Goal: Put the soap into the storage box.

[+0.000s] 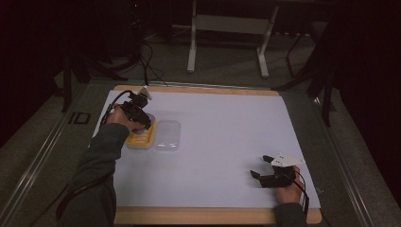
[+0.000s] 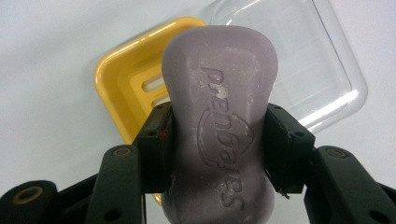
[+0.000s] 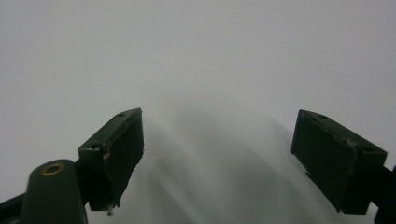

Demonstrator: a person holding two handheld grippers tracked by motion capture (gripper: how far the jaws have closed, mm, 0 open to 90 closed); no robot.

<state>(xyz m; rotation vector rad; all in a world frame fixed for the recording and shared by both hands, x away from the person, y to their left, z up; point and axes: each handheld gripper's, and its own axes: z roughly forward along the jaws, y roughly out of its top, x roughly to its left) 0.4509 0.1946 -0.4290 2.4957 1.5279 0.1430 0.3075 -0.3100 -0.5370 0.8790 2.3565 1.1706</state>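
A purple bar of soap with stamped lettering is gripped across its narrow waist by my left gripper, both pads pressing on its sides. It hangs over a yellow soap dish with slots in its floor. A clear plastic lid lies right beside the dish. In the high view the left gripper is at the table's left, above the yellow dish, and the clear lid lies to its right. My right gripper rests low at the front right, open, with nothing between its jaws.
A white sheet covers the wooden tabletop, whose edge shows at the front and back. Beyond the table's far edge stand a white frame's legs and some cables on the floor.
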